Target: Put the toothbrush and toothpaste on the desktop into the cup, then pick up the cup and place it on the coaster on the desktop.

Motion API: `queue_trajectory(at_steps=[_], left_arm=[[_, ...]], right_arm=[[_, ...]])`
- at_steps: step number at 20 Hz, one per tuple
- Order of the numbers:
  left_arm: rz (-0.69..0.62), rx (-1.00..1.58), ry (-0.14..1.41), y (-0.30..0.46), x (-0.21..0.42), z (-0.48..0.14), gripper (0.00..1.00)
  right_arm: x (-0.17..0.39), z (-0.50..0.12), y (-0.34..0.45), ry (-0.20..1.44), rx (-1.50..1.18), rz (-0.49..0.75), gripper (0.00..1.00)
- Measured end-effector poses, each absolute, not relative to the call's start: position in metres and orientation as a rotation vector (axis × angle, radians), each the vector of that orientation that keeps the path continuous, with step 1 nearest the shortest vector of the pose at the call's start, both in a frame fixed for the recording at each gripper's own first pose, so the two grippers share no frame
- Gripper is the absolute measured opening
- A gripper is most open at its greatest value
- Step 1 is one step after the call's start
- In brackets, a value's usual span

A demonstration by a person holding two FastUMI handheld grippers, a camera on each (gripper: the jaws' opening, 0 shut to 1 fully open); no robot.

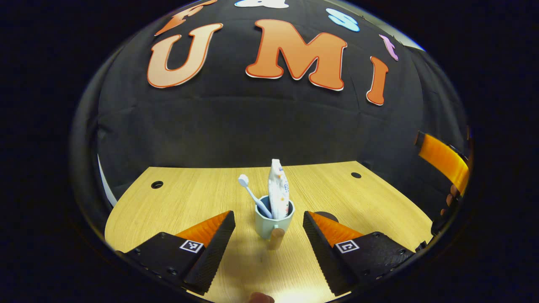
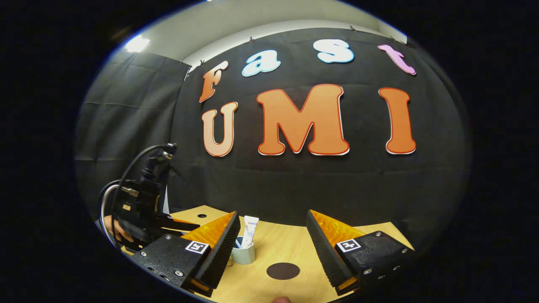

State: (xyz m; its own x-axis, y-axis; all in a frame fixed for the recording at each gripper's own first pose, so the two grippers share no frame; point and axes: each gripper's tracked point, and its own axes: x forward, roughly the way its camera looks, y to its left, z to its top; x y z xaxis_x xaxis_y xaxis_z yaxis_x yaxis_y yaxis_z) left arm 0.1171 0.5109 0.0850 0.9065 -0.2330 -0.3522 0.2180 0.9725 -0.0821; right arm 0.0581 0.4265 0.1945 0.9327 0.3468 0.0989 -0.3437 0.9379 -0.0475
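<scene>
- Standing upright straight ahead of the left gripper (image 1: 267,223), between its wide-apart, empty fingers, is the pale blue-grey cup (image 1: 273,224) holding the white toothbrush (image 1: 252,194) and white toothpaste tube (image 1: 278,189).
- The dark round coaster (image 2: 283,270) lies between the right gripper's (image 2: 273,242) spread, empty fingers; the left one is nearer the cup.

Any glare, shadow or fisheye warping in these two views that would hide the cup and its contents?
Left gripper view: the cup is sharp, with a soft shadow toward the camera and glare on the desk at the bottom edge. Right gripper view: the ceiling light flares, and the right claw partly covers the cup. Both views bow the desk edges.
</scene>
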Motion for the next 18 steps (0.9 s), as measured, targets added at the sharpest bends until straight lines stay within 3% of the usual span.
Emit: queue_trajectory(at_steps=[7, 8, 10, 13, 14, 18], left_arm=[[-0.187, 0.019, 0.571, 0.49, 0.134, 0.043, 0.98], [-0.173, 0.028, 0.583, 0.49, 0.138, 0.042, 0.98], [-0.157, 0.054, 0.627, 0.488, 0.141, 0.037, 0.98], [-0.151, 0.076, 0.712, 0.484, 0.145, 0.021, 0.98], [-0.149, 0.07, 0.74, 0.483, 0.145, 0.017, 0.98], [-0.164, 0.063, 0.833, 0.47, 0.146, -0.003, 0.97]], right_arm=[[0.003, 0.233, 0.375, -0.176, -0.045, 0.297, 0.96], [-0.005, 0.237, 0.367, -0.184, -0.049, 0.288, 1.0], [-0.02, 0.247, 0.354, -0.195, -0.049, 0.27, 0.96], [-0.041, 0.259, 0.334, -0.198, -0.033, 0.244, 1.0], [-0.046, 0.265, 0.326, -0.201, -0.033, 0.229, 0.96], [-0.072, 0.283, 0.297, -0.227, -0.03, 0.17, 0.95]])
